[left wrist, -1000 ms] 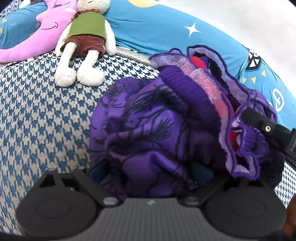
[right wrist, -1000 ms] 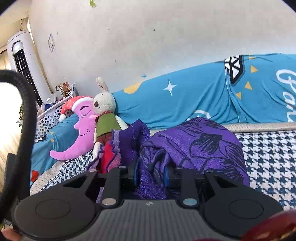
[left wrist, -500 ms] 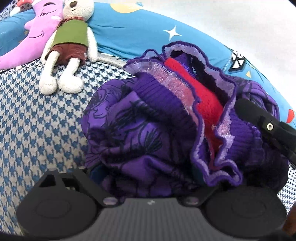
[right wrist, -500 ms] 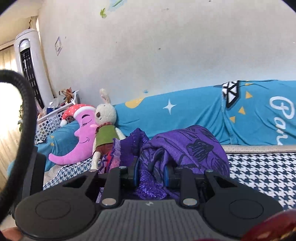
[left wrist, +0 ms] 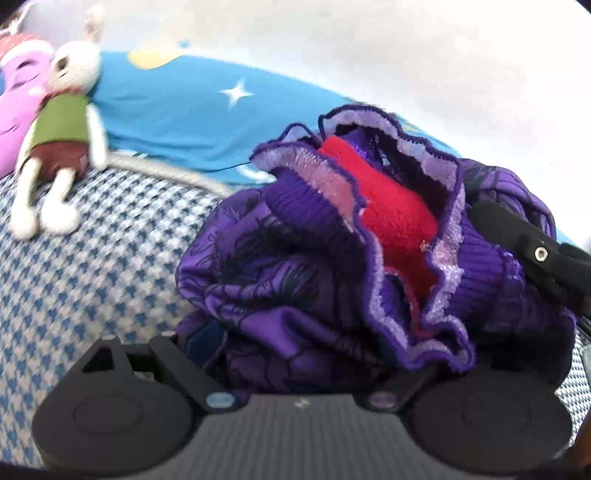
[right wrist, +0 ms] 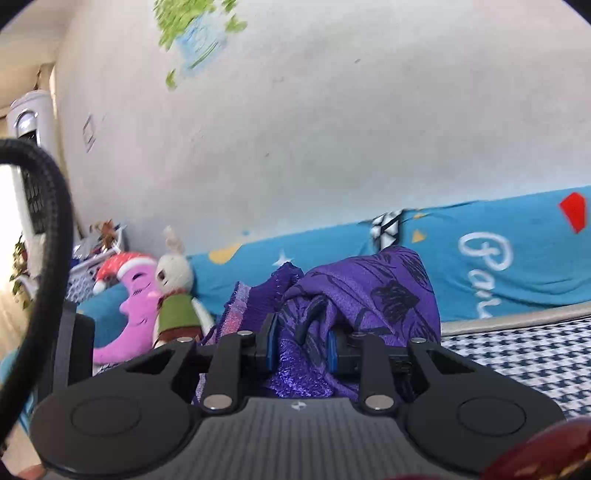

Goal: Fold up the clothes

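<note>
- My right gripper (right wrist: 301,349) was clamped on the purple garment (right wrist: 364,291); its blue pads (right wrist: 271,347) pressed a thick fold of the printed cloth from both sides, the jaws only as far apart as that fold.
- My left gripper (left wrist: 295,354) was buried in the same garment (left wrist: 280,280). Cloth filled the space between its fingers and hid the tips, so I could not tell whether it pinched anything or merely sat under the bundle.
- Only the left wrist view showed the inside of the bundle: a red lining (left wrist: 391,218) lay open between lilac ruffled edges (left wrist: 447,295), with dark ribbed knit beside it. It also showed one black finger of my right gripper (left wrist: 532,251) against the garment's right side.
- Only the right wrist view showed the room: a white wall with a blurred green sticker (right wrist: 195,33), a standing air conditioner (right wrist: 29,162) at far left, and a white basket (right wrist: 86,273) with blurred clutter in it that I could not make out.
- Both views showed the bunched garment held up over the blue-and-white houndstooth bed cover (left wrist: 85,266), not spread flat.
- A plush rabbit (left wrist: 61,147) in a green vest lay beside a pink moon pillow (right wrist: 129,314), against a blue star-printed blanket (left wrist: 177,114) along the wall.
</note>
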A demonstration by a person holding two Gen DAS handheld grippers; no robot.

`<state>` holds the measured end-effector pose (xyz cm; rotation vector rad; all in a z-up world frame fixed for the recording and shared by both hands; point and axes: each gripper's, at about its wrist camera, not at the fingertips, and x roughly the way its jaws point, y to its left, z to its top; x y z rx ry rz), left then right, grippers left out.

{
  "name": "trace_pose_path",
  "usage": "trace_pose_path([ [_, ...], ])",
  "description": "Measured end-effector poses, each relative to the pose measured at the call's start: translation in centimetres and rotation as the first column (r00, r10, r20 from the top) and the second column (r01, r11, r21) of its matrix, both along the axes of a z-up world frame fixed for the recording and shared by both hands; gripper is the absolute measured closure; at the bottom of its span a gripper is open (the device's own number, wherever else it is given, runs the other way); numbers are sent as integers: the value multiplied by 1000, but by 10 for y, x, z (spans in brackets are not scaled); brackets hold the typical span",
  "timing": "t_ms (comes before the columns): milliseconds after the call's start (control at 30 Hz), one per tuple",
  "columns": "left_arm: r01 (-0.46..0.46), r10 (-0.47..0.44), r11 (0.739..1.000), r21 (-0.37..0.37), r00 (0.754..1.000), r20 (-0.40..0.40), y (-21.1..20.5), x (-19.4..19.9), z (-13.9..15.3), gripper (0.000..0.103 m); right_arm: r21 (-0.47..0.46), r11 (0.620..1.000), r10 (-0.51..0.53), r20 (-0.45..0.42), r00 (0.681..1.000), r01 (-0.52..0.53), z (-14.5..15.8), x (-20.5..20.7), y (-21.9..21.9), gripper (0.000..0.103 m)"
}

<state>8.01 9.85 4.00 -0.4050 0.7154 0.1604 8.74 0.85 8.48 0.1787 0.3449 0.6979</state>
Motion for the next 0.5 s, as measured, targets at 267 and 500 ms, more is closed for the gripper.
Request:
trace_pose_path([
  [267, 119, -124, 990, 78, 990, 67, -41, 15, 3, 12, -19, 994, -110, 23, 994, 110, 3, -6, -37, 70],
  [500, 96, -96, 995, 2, 995, 1, -37, 16, -8, 0, -153, 978, -177, -235, 956, 144, -18, 18, -69, 66],
])
